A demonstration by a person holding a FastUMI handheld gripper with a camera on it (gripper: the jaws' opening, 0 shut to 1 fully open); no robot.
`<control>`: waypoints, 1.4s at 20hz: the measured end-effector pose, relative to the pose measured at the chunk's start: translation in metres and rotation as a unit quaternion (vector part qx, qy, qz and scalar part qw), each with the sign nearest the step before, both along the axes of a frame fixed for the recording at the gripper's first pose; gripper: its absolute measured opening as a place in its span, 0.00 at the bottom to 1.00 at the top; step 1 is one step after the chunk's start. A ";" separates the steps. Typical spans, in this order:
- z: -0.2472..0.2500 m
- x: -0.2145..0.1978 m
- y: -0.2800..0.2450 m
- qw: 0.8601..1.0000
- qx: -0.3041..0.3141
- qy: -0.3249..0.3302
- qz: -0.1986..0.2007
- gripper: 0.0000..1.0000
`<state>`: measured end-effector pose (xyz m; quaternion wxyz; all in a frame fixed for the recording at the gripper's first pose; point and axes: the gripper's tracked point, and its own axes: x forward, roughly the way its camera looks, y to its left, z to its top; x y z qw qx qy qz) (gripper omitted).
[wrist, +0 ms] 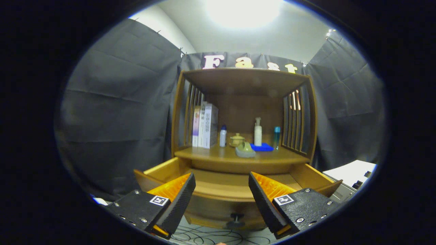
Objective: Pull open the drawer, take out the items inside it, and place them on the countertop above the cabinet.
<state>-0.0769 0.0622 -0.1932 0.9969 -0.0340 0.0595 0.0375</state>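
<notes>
1. The drawer stands pulled out from the cabinet, its knob showing low on the front panel between the fingers, so the opening step looks done.

2. The tongs are spread wide and hold nothing; the two fingers hang just in front of the drawer, one toward each front corner, touching neither wall as far as I can tell.

3. The part of the drawer floor that shows is bare wood (the front strip is hidden behind the front panel and the fingers, so I cannot rule out something lying low there).

4. On the surface above the drawer sit several things: books upright at the left, a small white bottle beside them, a lidded pot, a pump bottle, a teal bottle near the slatted right side, a blue tray, and a greenish tape-holder-like thing nearest the front edge.

5. Which of these came out of the drawer I cannot say; the greenish thing and the blue tray, lying closest to the front edge, are my best guess.

6. My judgement: the task is at or near its end. What is left, if anything, is a check of the hidden front strip and lifting out whatever lies there onto the surface.
</notes>
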 end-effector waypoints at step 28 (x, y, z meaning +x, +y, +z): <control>-0.090 0.104 -0.057 0.995 0.007 0.068 -0.067 0.95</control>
